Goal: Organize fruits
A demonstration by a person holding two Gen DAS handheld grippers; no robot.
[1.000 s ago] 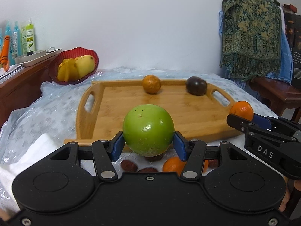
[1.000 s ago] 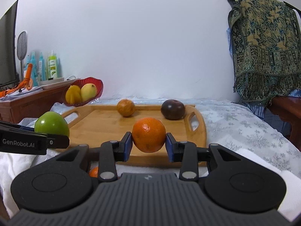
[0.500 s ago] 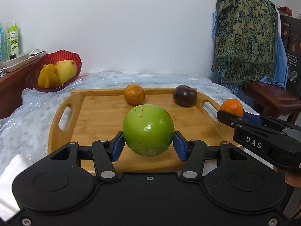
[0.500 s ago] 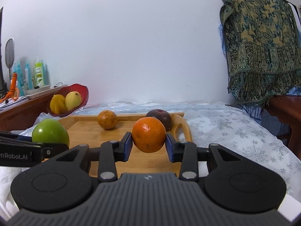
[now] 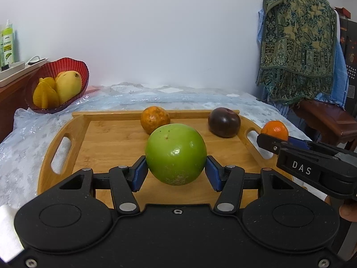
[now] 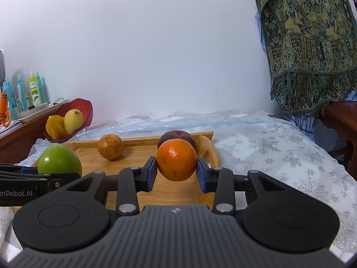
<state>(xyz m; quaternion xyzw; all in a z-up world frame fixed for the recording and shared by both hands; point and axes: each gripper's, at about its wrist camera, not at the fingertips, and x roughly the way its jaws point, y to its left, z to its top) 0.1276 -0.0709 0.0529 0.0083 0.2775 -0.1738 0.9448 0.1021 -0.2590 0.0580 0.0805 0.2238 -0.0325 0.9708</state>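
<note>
Both jaws are clamped on fruit: my left gripper pinches the green apple between its blue pads, held above the wooden tray, and my right gripper squeezes the orange over the tray's right handle. I see the tray lying on a snowflake tablecloth, with a red bowl of yellow fruit beyond its left corner. A dark plum and a speckled orange fruit sit apart along the tray's far edge
</note>
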